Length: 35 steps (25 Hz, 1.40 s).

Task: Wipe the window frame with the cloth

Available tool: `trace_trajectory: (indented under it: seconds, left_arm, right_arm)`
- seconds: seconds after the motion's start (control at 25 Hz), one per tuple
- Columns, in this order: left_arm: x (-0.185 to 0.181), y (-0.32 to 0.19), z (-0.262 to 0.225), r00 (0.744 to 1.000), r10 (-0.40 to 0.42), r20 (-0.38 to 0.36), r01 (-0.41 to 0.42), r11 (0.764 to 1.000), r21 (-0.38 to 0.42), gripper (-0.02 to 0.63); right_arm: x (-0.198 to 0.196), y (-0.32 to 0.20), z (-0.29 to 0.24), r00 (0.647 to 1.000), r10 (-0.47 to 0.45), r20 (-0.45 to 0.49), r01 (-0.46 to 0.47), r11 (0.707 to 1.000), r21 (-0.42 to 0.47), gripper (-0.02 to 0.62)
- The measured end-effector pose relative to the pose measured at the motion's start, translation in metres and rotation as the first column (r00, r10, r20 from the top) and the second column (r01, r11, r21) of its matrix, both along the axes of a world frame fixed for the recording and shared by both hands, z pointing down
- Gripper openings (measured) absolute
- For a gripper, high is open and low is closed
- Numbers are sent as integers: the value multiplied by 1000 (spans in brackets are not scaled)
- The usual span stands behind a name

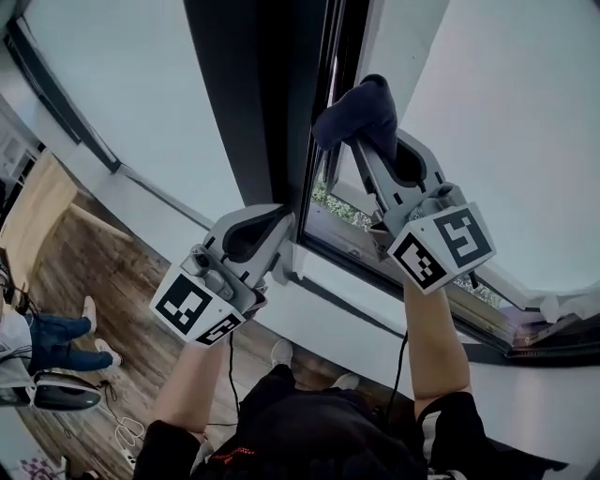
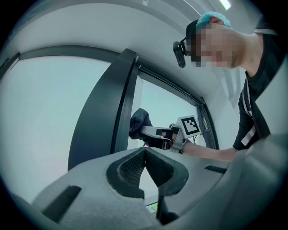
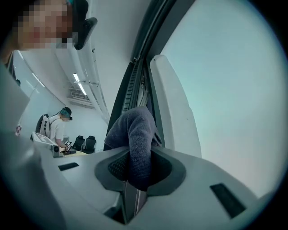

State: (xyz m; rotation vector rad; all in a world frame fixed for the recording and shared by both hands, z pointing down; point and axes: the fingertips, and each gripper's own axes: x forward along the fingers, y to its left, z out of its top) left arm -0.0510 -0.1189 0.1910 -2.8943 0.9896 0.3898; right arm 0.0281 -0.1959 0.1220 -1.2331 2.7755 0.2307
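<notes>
By the foot of the dark window frame (image 1: 267,103), the left gripper (image 1: 286,248) has its jaws pressed together on nothing, seemingly parked there (perhaps to steady the person) and leaving the wiping to the other. To its right, the right gripper (image 1: 361,141) has its jaws clamped on the dark cloth (image 1: 361,108), whose bunched end pokes past the tips so that fabric, not plastic, meets the frame's inner edge beside the open gap. The white opened sash (image 1: 384,28) just right of the cloth crowds that channel, so a stroke upward probably needs care.
</notes>
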Motion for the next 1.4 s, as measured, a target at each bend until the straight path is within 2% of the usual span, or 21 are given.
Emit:
trace_trajectory:
  seconds: [0.32, 0.56, 1.0, 1.2, 1.4]
  left_arm:
    - [0, 3, -25, 1000, -5, -1, 5, 999, 45, 20]
    - [-5, 8, -27, 1000, -14, -3, 14, 998, 54, 20]
    - [-6, 5, -19, 1000, -9, 6, 9, 999, 34, 20]
    - [18, 10, -5, 1000, -6, 18, 6, 1000, 20, 20]
    - [4, 10, 0, 1000, -3, 17, 3, 1000, 5, 20]
  right_arm:
    - [-5, 0, -62, 1000, -9, -10, 10, 994, 105, 63]
    - [-12, -1, -83, 1000, -9, -14, 11, 989, 148, 63]
    - [-15, -5, -68, 1000, -14, -4, 15, 992, 126, 63]
    - [6, 0, -49, 1000, -21, -8, 22, 993, 112, 63]
    - [-10, -1, -38, 1000, -24, -20, 26, 995, 92, 63]
